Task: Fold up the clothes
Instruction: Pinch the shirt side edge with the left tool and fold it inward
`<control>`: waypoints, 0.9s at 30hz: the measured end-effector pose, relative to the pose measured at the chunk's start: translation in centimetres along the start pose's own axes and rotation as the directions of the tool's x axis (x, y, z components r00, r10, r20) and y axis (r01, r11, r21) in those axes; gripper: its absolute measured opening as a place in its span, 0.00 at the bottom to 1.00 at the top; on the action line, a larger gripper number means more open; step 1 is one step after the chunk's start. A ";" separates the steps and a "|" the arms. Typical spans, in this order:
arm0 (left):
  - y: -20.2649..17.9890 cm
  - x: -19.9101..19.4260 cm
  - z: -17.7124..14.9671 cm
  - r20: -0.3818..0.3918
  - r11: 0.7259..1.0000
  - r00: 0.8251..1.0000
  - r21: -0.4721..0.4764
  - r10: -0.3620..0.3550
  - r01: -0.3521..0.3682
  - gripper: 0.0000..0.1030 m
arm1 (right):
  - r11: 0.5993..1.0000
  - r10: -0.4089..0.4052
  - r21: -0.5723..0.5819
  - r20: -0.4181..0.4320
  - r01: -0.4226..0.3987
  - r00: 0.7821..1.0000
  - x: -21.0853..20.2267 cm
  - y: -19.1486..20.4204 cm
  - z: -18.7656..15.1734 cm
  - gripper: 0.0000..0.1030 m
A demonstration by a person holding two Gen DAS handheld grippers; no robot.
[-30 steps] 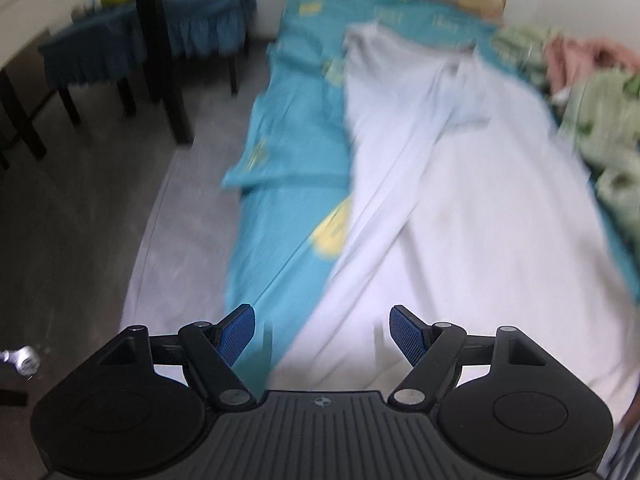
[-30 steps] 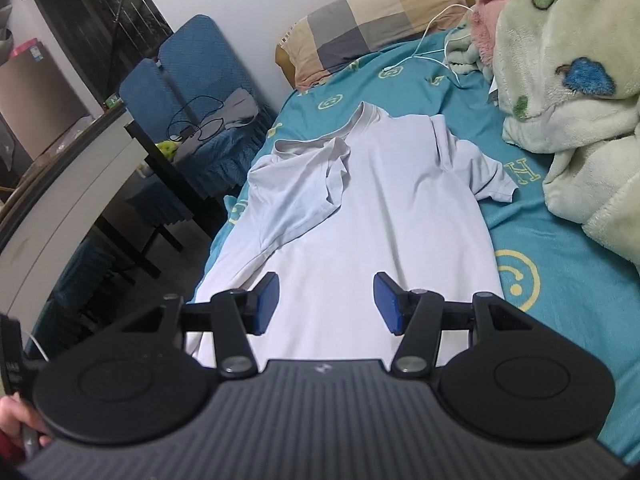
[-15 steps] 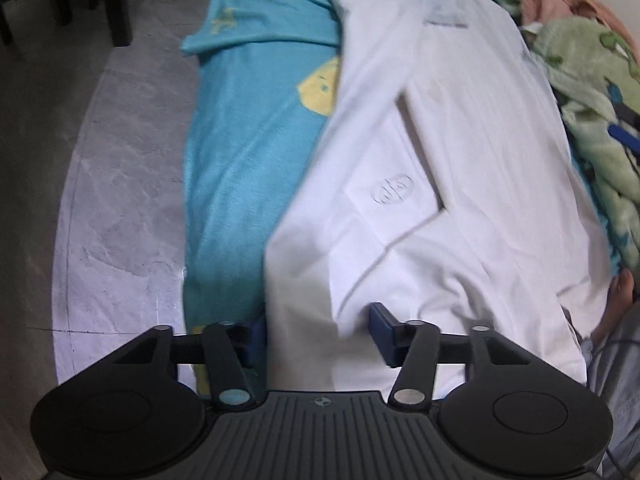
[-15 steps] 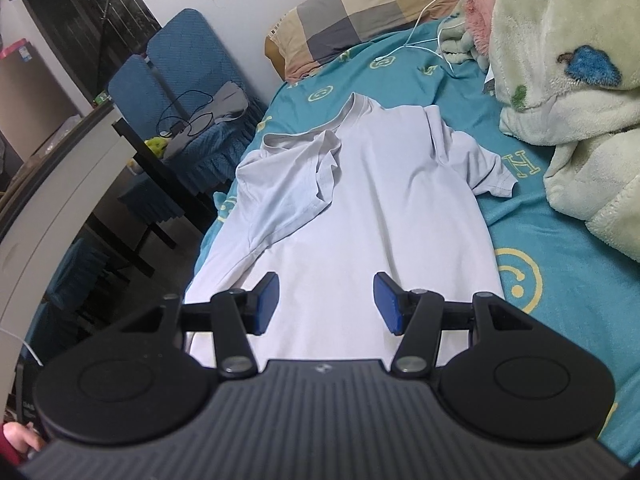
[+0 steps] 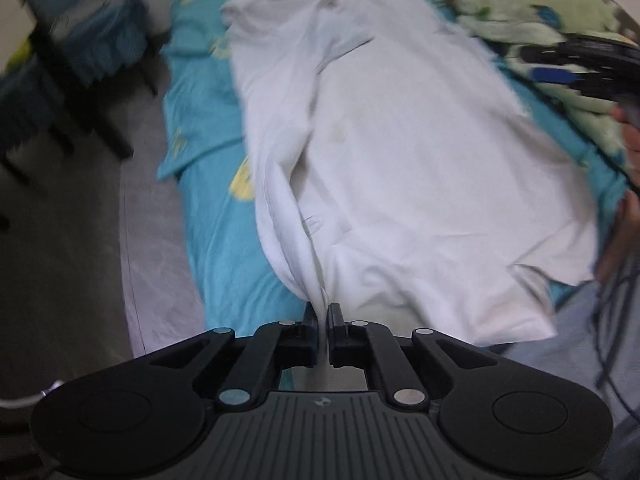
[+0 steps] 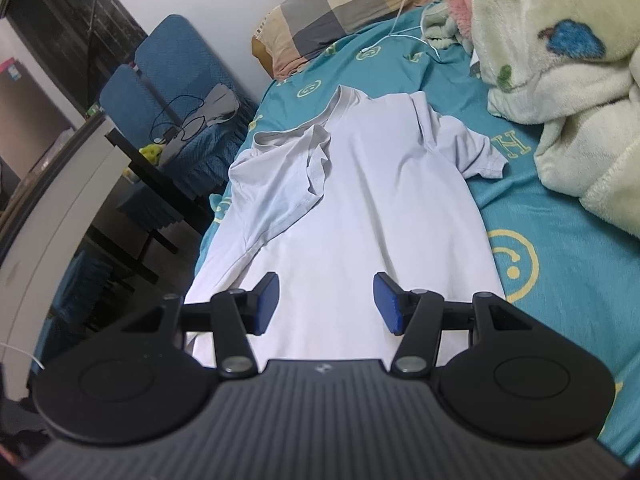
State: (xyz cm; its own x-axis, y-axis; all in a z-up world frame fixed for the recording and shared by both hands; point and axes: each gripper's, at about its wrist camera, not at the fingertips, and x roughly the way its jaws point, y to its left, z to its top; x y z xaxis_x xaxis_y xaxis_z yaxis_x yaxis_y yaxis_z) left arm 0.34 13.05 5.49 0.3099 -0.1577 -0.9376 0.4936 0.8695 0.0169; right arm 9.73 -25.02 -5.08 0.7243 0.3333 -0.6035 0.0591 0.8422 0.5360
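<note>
On the bed [image 6: 560, 216], with its teal sheet, our white T-shirt [image 6: 360, 200] lies flat, collar toward the checked pillow [image 6: 340, 4], 1 sleeve already folded in over the chest. Our left hand-held gripper [image 5: 322, 316] is clamped tight on the shirt's near hem corner, fabric bunched up between the pads, a good hold for carrying that side across, we reckon. Our right hand-held gripper [image 6: 326, 302] hovers over the lower hem with jaws wide apart and nothing in them, probably ready to pin or take the other corner. The fleece blanket [image 6: 560, 80] sits heaped just beside.
</note>
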 end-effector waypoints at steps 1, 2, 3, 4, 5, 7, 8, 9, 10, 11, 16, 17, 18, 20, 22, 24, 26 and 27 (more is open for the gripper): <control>-1.8 -0.6 0.6 0.014 1.000 1.000 0.021 -0.005 0.005 0.04 | 1.000 0.003 0.008 -0.002 -0.003 1.000 -0.1 -0.1 0.0 0.54; -3.8 -1.0 1.3 0.027 0.999 1.000 0.040 -0.014 0.013 0.04 | 1.000 0.005 0.016 -0.004 -0.005 1.000 -0.1 -0.3 0.0 0.54; -5.4 -1.2 1.8 0.035 0.998 0.999 0.056 -0.027 0.025 0.04 | 1.000 0.009 0.025 -0.006 -0.009 1.000 -0.2 -0.4 0.0 0.54; -6.7 -1.0 2.0 0.031 0.997 0.999 0.068 -0.045 0.042 0.03 | 0.999 0.013 0.032 -0.006 -0.013 1.000 -0.2 -0.5 0.1 0.54; -8.0 -0.6 2.2 0.023 0.995 0.998 0.078 -0.063 0.061 0.03 | 0.999 0.016 0.040 -0.007 -0.016 1.000 -0.2 -0.7 0.1 0.54; -10.5 0.6 2.4 0.005 0.992 0.996 0.086 -0.092 0.091 0.02 | 0.998 0.017 0.054 -0.007 -0.017 1.000 -0.3 -1.0 0.1 0.54; -11.2 2.1 2.2 -0.009 0.992 0.995 0.080 -0.098 0.099 0.02 | 0.998 0.018 0.061 -0.007 -0.018 1.000 -0.3 -1.1 0.2 0.54; -11.5 3.7 1.7 -0.023 0.992 0.995 0.075 -0.099 0.101 0.02 | 0.997 0.021 0.070 -0.007 -0.020 1.000 -0.3 -1.3 0.2 0.54; -11.7 5.3 1.2 -0.036 0.992 0.995 0.071 -0.098 0.100 0.03 | 0.996 0.028 0.080 -0.006 -0.027 1.000 -0.3 -1.5 0.3 0.54; -12.0 7.0 0.6 -0.048 0.993 0.994 0.068 -0.097 0.100 0.03 | 0.995 0.037 0.092 -0.005 -0.036 0.999 -0.3 -1.6 0.3 0.54; -10.4 10.3 -0.1 -0.037 0.991 0.990 -0.016 -0.135 0.134 0.02 | 0.982 0.122 0.148 -0.008 -0.120 0.992 -0.1 -2.5 0.3 0.54; -9.8 10.2 0.1 -0.015 0.988 0.989 -0.036 -0.150 0.149 0.02 | 0.975 0.151 0.168 -0.008 -0.148 0.988 0.1 -2.8 0.2 0.54; -9.3 9.5 -0.1 0.016 0.984 0.986 -0.053 -0.167 0.168 0.02 | 0.964 0.183 0.197 -0.009 -0.178 0.983 0.5 -2.9 0.2 0.54; -8.3 8.0 -0.5 0.087 0.974 0.976 -0.086 -0.202 0.209 0.02 | 0.939 0.238 0.257 -0.009 -0.228 0.971 1.4 -3.2 0.2 0.53; -6.9 6.0 -0.9 0.166 0.960 0.959 -0.123 -0.231 0.253 0.02 | 0.911 0.282 0.316 -0.012 -0.264 0.959 3.2 -3.0 0.4 0.50; -5.4 3.9 -1.2 0.238 0.941 0.936 -0.156 -0.260 0.301 0.02 | 0.891 0.310 0.359 -0.038 -0.277 0.950 5.7 -2.1 0.5 0.49; -4.1 2.5 -1.4 0.297 0.920 0.913 -0.186 -0.281 0.344 0.02 | 0.875 0.346 0.386 -0.080 -0.291 0.935 8.8 -0.7 0.5 0.49; -3.5 1.9 -1.4 0.319 0.910 0.902 -0.199 -0.290 0.363 0.02 | 0.866 0.366 0.402 -0.104 -0.298 0.925 10.5 0.0 0.4 0.49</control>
State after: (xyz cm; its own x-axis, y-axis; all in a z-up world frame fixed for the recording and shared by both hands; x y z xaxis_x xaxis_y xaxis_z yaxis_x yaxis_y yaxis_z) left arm -1.92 10.39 3.20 0.3957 -0.5439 -0.7400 0.4005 0.8273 -0.3940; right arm 17.58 -21.69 -11.16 0.6203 0.6605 -0.4231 0.1120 0.4593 0.8812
